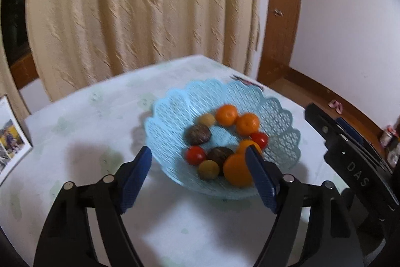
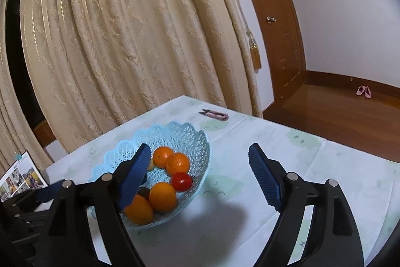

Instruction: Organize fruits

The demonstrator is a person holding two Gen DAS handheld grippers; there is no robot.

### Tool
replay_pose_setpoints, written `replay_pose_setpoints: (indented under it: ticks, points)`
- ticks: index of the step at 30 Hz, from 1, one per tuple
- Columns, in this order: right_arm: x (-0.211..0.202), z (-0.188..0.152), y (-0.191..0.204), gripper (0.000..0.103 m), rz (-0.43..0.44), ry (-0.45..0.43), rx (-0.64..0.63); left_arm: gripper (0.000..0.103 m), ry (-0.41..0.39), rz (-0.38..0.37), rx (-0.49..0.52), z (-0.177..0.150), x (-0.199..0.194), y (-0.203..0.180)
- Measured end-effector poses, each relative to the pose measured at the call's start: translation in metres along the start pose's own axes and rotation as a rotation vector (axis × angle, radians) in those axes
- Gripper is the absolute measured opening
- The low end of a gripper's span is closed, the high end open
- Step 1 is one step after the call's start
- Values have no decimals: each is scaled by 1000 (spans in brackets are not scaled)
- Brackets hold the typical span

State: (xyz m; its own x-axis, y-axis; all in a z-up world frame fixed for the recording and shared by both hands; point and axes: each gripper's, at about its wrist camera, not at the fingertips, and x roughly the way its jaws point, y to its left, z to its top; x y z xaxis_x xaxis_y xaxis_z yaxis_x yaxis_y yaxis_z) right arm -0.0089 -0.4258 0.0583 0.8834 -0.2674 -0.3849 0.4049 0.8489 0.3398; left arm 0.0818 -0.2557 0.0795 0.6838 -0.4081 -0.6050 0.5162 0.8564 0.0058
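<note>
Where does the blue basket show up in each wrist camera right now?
Left wrist: blue basket sits centre-right, between the open left claw fingers.
Right wrist: blue basket sits lower left, partly behind the claw's left finger.
Shared landmark: the cream curtain behind the table.

I held my left gripper with its jaws spread wide, the blue ribbed pads angled outward and nothing pinched between them. My right gripper was likewise wide open, its blue pads apart and empty. Both pointed forward and tilted slightly downward. In the left wrist view the black body of my right gripper sat close by on the right; in the right wrist view my left gripper showed at the lower left edge.
</note>
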Motion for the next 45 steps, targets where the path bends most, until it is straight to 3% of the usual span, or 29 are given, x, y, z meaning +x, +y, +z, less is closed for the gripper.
replay_pose_setpoints:
  ticks: [3, 6, 13, 17, 23, 28, 45]
  points:
    - [0, 1, -3, 94, 1, 0, 11, 83, -11, 32, 6, -1, -3, 3]
    - [-2, 2, -6, 95, -7, -12, 21, 90, -31, 65, 0, -2, -6, 6]
    - [-4, 1, -15, 99, -18, 6, 56, 91, -36, 159, 16, -4, -8, 11]
    - [-6, -6, -6, 100, 3, 43, 6, 97, -43, 247, 17, -3, -12, 18]
    - [-9, -23, 31, 100, 61, 87, -181, 98, -55, 265, -4, 0, -18, 27]
    - [-7, -35, 58, 100, 48, 105, -331, 98, -78, 320, 13, -1, -22, 26]
    - [-6, -33, 54, 100, 25, 100, -315, 98, -82, 403, 51, -4, -17, 24]
